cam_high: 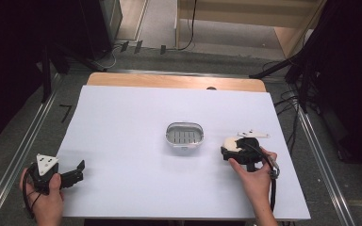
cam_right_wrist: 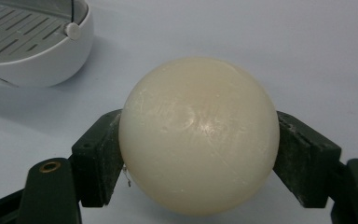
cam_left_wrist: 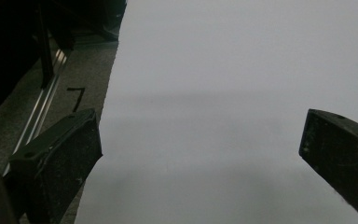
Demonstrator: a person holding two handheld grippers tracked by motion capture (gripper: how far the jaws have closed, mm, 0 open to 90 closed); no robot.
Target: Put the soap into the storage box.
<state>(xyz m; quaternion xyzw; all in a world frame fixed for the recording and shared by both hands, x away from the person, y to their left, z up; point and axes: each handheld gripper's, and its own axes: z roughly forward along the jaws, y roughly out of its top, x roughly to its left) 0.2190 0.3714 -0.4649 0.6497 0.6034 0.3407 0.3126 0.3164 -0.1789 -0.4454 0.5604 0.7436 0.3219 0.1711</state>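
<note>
While a person's left hand (cam_high: 47, 193) rested at the desk's (cam_high: 122, 141) near left corner, the right gripper (cam_right_wrist: 199, 140) clamped a cream-coloured soap bar (cam_right_wrist: 199, 135) between its two black jaws, one pad pressed to each side of the rounded bar. Seen from the high view, the right gripper (cam_high: 229, 149) sat toward the right edge of the white desk, about midway between its near and far edges, with the soap bar (cam_high: 229, 142) at its tip and the right hand (cam_high: 254, 176) behind it. A white soap dish (cam_high: 184, 134) with a slotted grey insert stood near the middle of the desk, just left of the held bar and apart from it; in the right gripper view the soap dish (cam_right_wrist: 32, 42) filled the upper left corner. The left gripper (cam_high: 78, 169) pointed along the near edge toward the middle, its jaws spread wide with nothing between them, as the left gripper view showed over bare white surface.
</note>
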